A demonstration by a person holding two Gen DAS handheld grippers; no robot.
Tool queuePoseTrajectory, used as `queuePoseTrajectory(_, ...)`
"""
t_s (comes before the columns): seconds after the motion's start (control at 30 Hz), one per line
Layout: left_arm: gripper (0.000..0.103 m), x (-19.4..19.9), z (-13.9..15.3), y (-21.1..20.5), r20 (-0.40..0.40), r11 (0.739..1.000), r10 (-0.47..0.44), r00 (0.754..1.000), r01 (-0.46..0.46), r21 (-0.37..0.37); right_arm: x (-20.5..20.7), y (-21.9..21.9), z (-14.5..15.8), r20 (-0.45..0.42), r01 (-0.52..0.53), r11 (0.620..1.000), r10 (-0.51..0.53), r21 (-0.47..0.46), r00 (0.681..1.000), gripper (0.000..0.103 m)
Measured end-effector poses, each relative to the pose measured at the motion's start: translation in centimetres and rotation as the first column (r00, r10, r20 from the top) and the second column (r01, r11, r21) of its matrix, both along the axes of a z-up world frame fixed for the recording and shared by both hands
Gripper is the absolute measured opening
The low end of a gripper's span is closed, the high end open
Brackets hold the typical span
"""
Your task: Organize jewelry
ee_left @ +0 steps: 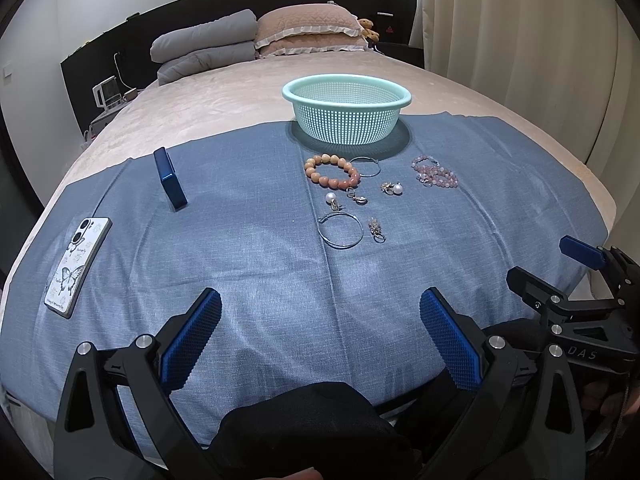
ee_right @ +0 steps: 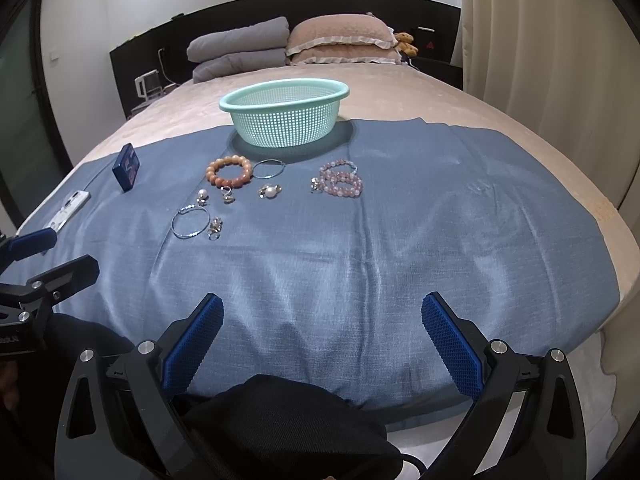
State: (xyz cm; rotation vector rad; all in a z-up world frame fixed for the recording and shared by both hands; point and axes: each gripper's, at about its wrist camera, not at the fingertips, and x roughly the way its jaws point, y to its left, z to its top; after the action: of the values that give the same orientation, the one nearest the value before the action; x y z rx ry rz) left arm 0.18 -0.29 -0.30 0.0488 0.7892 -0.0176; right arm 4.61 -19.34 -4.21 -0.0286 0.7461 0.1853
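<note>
Ahead of both spread, empty tongs, left gripper (ee_left: 320,334) and right gripper (ee_right: 322,338): one mint basket (ee_left: 346,120); bead bracelets, two: orange bracelet (ee_left: 332,171), pink bracelet (ee_left: 435,172); two hoops, large hoop (ee_left: 340,232). Left view alone shows the whole phone (ee_left: 77,266).

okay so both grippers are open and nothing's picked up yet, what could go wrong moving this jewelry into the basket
The small earrings lie flat on soft blue cloth; wide fingers may pinch fabric instead and drag it. The orange bead bracelet touches a thin hoop, so lifting one may snag the other. Tiny pieces could slip through the mesh basket.
</note>
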Motion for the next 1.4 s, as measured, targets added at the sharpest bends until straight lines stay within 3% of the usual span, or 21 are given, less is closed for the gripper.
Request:
queuePoseTrajectory(0.2, 0.097, 0.0, 0.0, 0.0, -0.002, 1.000, -0.002, 1.000, 0.002, -0.001, 0.1, 0.0, -0.1, -0.007, -0.006, 1.000, 0.006, 0.006, 1.000, 0.095)
queuePoseTrajectory(0.63, 0.097, 1.8, -0.1, 1.2, -0.089, 0.984, -0.124, 0.988, 0.111, -0.139, 1.8, -1.6, -1.3, -0.140, -0.048, 0.989, 0.068, 0.142, 0.988, 0.095)
queuePoseTrajectory(0.9, 0.097, 4.5, -0.7, 1.2, -0.170, 0.966, -0.236, 0.957, 0.211, -0.152, 4.7, -2.1, -2.3, -0.229, -0.072, 0.977, 0.118, 0.201, 0.966, 0.095)
queuePoseTrajectory(1.13, 0.097, 7.4, -1.9, 2.0, -0.210, 0.975, -0.223, 0.952, 0.216, -0.058, 8.2, -2.1, -2.4, -0.218, -0.092, 0.981, 0.130, 0.172, 0.967, 0.095)
queuePoseTrajectory(1.4, 0.097, 10.7, -3.9, 2.7, -0.277, 0.964, -0.266, 0.923, 0.256, -0.073, 11.1, 1.2, -2.4, -0.151, -0.229, 0.972, 0.235, 0.053, 0.960, 0.095)
